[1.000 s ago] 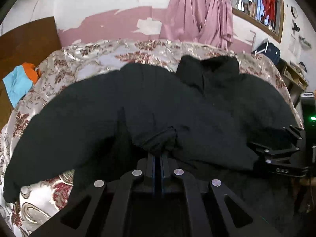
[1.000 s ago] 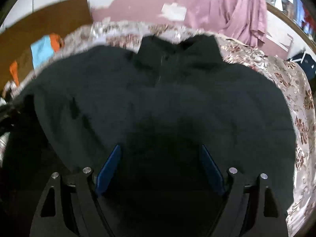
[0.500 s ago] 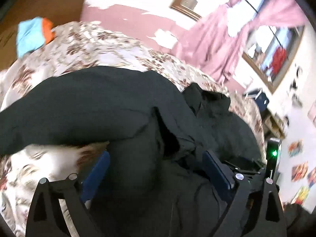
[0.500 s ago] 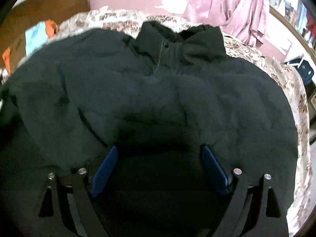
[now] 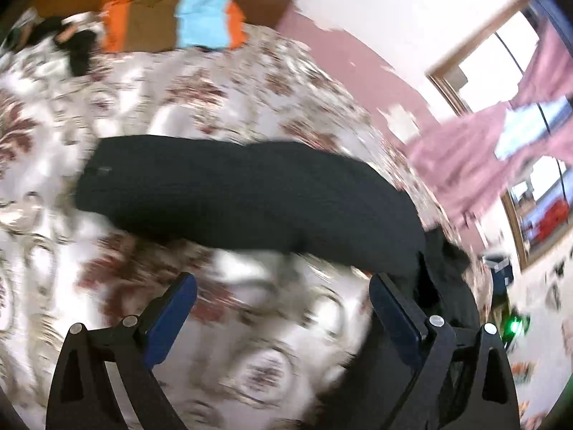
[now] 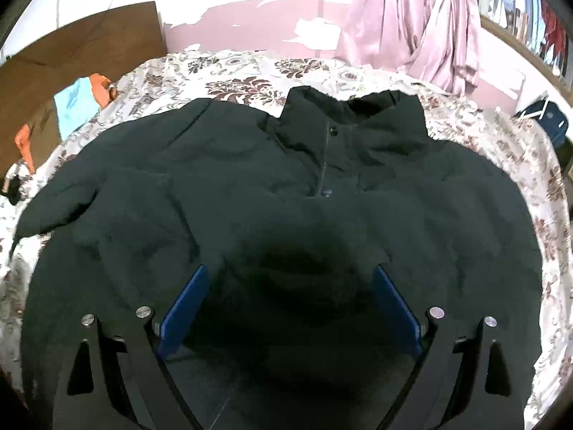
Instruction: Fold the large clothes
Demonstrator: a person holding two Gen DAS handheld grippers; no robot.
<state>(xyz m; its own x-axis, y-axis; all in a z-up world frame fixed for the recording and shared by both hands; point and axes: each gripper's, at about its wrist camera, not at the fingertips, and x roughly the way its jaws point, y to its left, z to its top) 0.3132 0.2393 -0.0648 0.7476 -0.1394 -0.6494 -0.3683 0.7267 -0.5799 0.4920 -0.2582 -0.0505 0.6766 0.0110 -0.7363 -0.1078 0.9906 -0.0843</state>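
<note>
Black jacket (image 6: 286, 197) spread front-up on floral bedspread (image 5: 250, 82) for folding, left gripper (image 5: 283, 308) and right gripper (image 6: 290, 301) jaws wide, empty.

the jacket (image 6: 286, 193) lies spread on the bed (image 6: 501, 136), collar toward the wall, one sleeve (image 5: 232, 193) stretched leftward

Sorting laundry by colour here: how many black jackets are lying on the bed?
1. The black jacket lies spread across the floral bedspread, collar toward the wall, one sleeve stretched out sideways. Others could be hidden outside the views.
</note>
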